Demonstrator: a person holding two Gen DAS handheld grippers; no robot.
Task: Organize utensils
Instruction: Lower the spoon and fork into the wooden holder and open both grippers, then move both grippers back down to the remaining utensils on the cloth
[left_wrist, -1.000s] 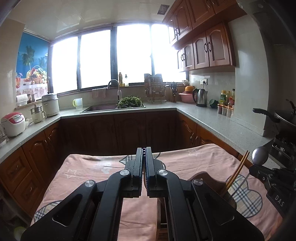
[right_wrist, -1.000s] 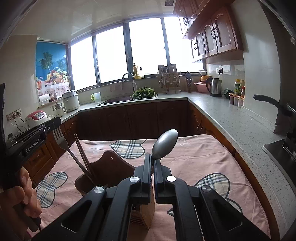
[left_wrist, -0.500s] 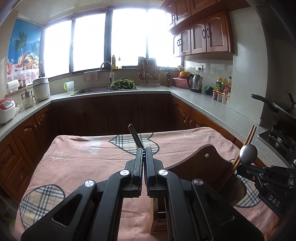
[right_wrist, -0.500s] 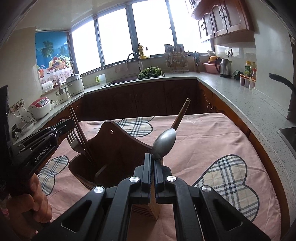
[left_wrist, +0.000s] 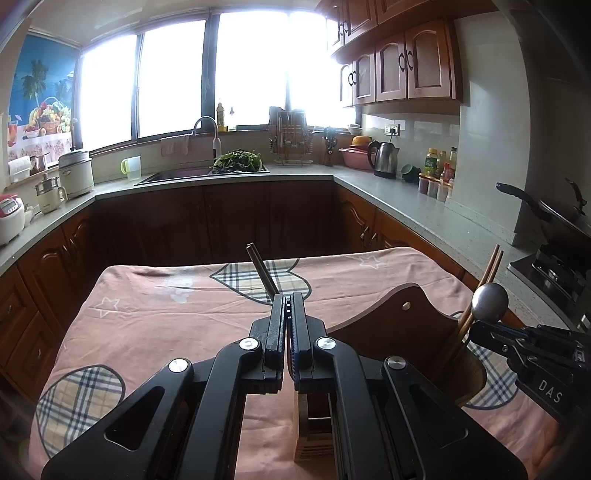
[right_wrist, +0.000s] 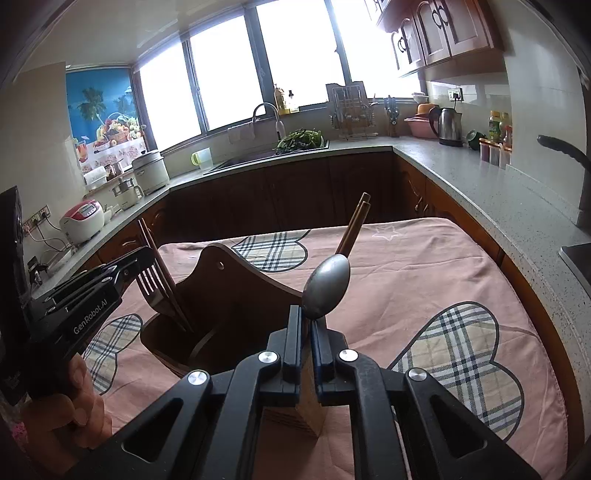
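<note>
While the right gripper (right_wrist: 305, 325), jaws opening, holds the spoon (right_wrist: 326, 287) bowl-up, the wooden holder (right_wrist: 236, 295) lies directly below-left; left gripper (left_wrist: 287, 306) clamps a fork (right_wrist: 149, 286).

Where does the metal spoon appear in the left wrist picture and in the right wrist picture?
Left wrist view: the spoon is at the right edge, above the right gripper, beside the chopsticks.
Right wrist view: the spoon is in the centre, rising from the right gripper.
Shared landmark: the wooden utensil holder.
</note>
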